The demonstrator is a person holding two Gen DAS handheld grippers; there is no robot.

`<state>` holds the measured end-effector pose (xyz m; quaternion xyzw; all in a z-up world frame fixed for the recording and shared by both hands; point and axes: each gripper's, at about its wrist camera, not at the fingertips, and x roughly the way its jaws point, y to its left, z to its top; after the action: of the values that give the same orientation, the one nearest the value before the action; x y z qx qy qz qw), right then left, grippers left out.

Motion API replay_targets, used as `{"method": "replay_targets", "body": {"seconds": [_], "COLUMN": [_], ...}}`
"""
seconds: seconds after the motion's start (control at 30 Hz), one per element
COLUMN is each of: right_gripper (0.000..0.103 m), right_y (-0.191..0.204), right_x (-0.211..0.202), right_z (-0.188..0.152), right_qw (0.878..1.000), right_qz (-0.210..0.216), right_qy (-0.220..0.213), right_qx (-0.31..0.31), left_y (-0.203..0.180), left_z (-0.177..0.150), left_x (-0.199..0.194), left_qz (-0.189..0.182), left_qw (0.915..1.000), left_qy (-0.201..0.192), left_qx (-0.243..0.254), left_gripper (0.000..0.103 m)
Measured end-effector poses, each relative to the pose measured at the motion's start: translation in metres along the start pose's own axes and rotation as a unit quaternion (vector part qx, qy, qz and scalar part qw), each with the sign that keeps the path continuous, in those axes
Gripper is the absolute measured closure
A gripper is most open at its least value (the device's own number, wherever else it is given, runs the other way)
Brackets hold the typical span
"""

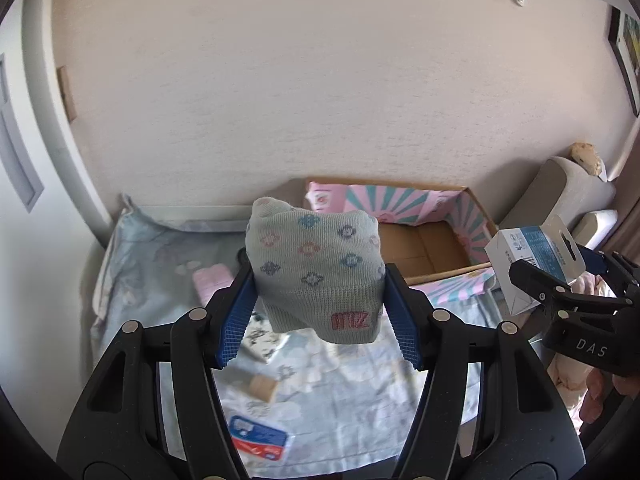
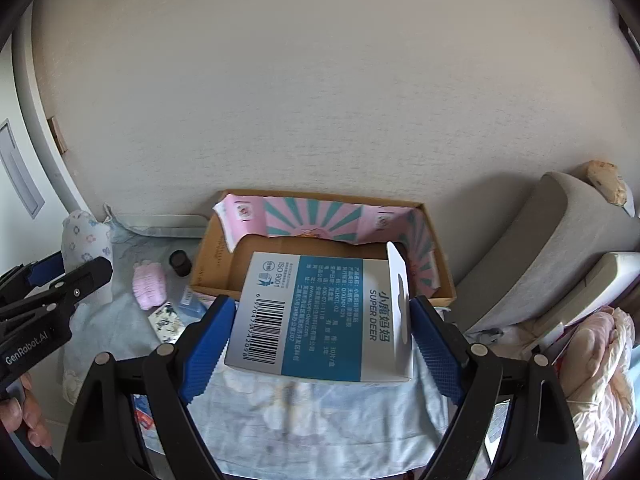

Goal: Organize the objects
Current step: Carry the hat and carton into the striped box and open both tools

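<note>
My left gripper [image 1: 318,294] is shut on a grey-green knitted sock [image 1: 316,268] with coloured flower marks, held up above the bed. My right gripper [image 2: 322,334] is shut on a white and blue carton [image 2: 320,316] with a barcode and a hang tab. In the left wrist view the carton [image 1: 532,256] and the right gripper [image 1: 560,280] appear at the right edge. In the right wrist view the sock [image 2: 86,240] and the left gripper [image 2: 64,276] show at the left. An open cardboard box [image 2: 436,264] lined with pink and teal paper lies against the wall behind both.
On the light blue bedsheet [image 1: 328,396] lie a pink sock [image 2: 150,284], a small dark jar [image 2: 181,262], a patterned packet [image 2: 166,320], a wooden piece [image 1: 262,386] and a red and blue packet [image 1: 260,438]. A grey headboard [image 2: 540,248] and pink bedding [image 2: 600,360] are at the right.
</note>
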<state>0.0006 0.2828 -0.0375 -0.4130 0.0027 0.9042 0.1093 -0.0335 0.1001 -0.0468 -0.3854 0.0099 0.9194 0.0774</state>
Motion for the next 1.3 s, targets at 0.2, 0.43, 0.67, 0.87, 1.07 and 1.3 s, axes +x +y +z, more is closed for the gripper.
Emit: {"method": "replay_targets", "body": {"seconds": [0.2,0.43,0.67,0.87,1.07,1.3], "right_gripper": [0.018,0.018,0.018,0.018,0.018,0.018], "right_y": [-0.037,-0.059,-0.067,-0.072,-0.079,-0.083], "right_x": [-0.009,-0.008,-0.002,0.008,0.028,0.08], "right_z": [-0.003,-0.006,-0.003,0.012,0.036,0.067], "right_qw": [1.0,1.0,1.0,0.999,0.999,0.998], "right_qz": [-0.008,-0.007,0.001,0.013,0.027,0.042], "right_qy": [-0.015,-0.017,-0.013,-0.014,-0.007,0.026], "right_qx": [0.014,0.02,0.023,0.026,0.03,0.024], "left_y": [-0.041,-0.069,-0.074,-0.079,-0.08,-0.077], "left_z": [0.003,0.001,0.007,0.019,0.037,0.059], "left_x": [0.007,0.015,0.018,0.029,0.056,0.11], "left_qz": [-0.004,-0.006,-0.009,0.0,0.007,0.013], "left_qw": [0.9998,0.9996,0.9997,0.9996,0.9994,0.998], "left_qy": [-0.009,-0.006,0.001,0.003,0.022,0.059], "left_qx": [0.016,0.026,0.021,0.029,0.026,0.019], "left_gripper": [0.044,0.044,0.044,0.044,0.044,0.044]}}
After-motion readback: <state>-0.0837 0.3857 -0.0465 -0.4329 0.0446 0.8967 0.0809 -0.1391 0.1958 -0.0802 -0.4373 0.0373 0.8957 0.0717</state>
